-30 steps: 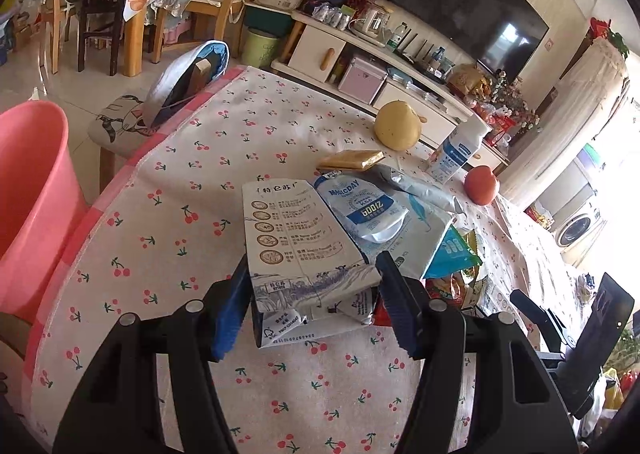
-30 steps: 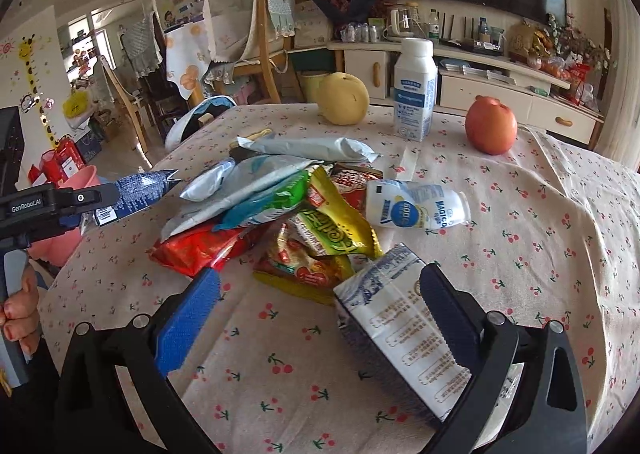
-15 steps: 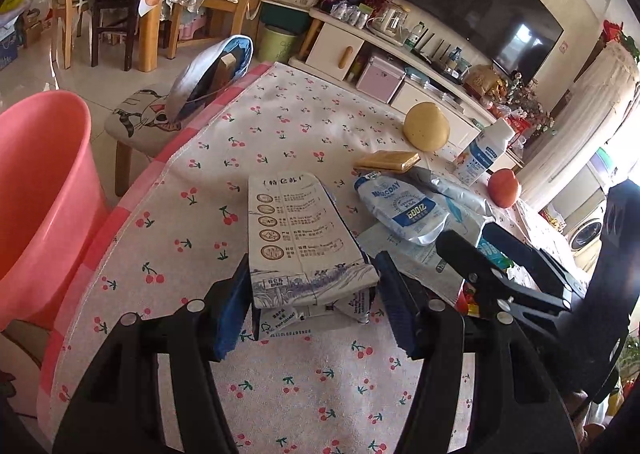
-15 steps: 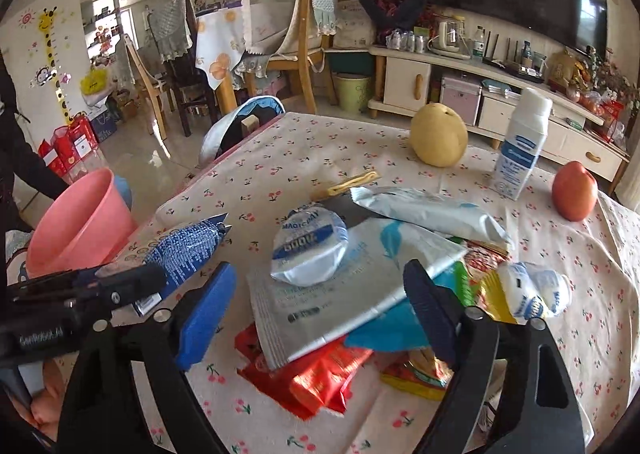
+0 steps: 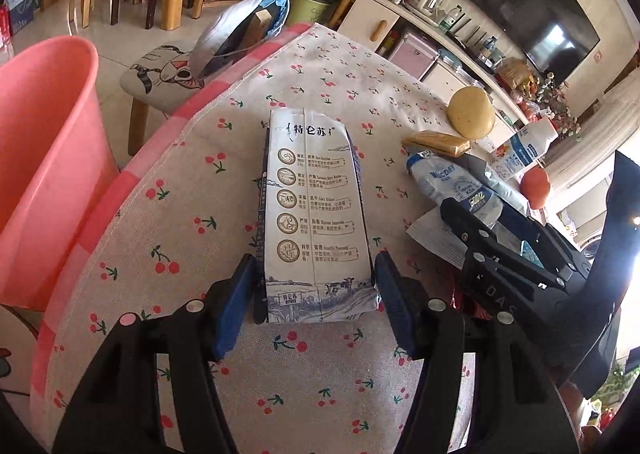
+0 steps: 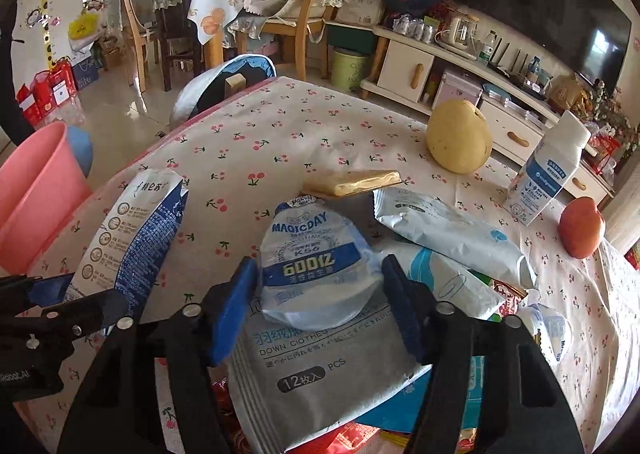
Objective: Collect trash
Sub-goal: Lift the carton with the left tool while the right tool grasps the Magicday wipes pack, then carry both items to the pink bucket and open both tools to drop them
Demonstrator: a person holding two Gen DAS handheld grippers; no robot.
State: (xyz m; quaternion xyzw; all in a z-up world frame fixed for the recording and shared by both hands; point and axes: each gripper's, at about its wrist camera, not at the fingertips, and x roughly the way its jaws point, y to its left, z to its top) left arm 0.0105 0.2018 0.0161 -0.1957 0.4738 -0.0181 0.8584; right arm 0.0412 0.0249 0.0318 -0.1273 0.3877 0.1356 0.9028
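A white and blue milk carton (image 5: pixel 316 214) sits in my left gripper (image 5: pixel 316 294), which is shut on its lower end, low over the cherry-print tablecloth (image 5: pixel 248 66) near its left edge. The same carton (image 6: pixel 132 222) shows at the left of the right wrist view. My right gripper (image 6: pixel 320 294) straddles a white and blue Magicday pouch (image 6: pixel 316 266) on top of the wrapper pile. Its jaws are closing, the pads close beside the pouch, which is not squeezed. That gripper's body (image 5: pixel 500 254) is to the right of the carton.
A pink bucket (image 5: pixel 40 174) stands on the floor beside the table's left edge. Under the pouch lies a grey wipes pack (image 6: pixel 320 366), with a gold wrapper (image 6: pixel 352 182) and other packets behind. Further back are a yellow pear (image 6: pixel 458 140), a white bottle (image 6: pixel 548 174) and an orange fruit (image 6: pixel 580 228).
My right gripper swung left across the pile, from a carton onto the Magicday pouch, and its jaws narrowed. My left gripper carried the milk carton lower, nearer the table's left edge.
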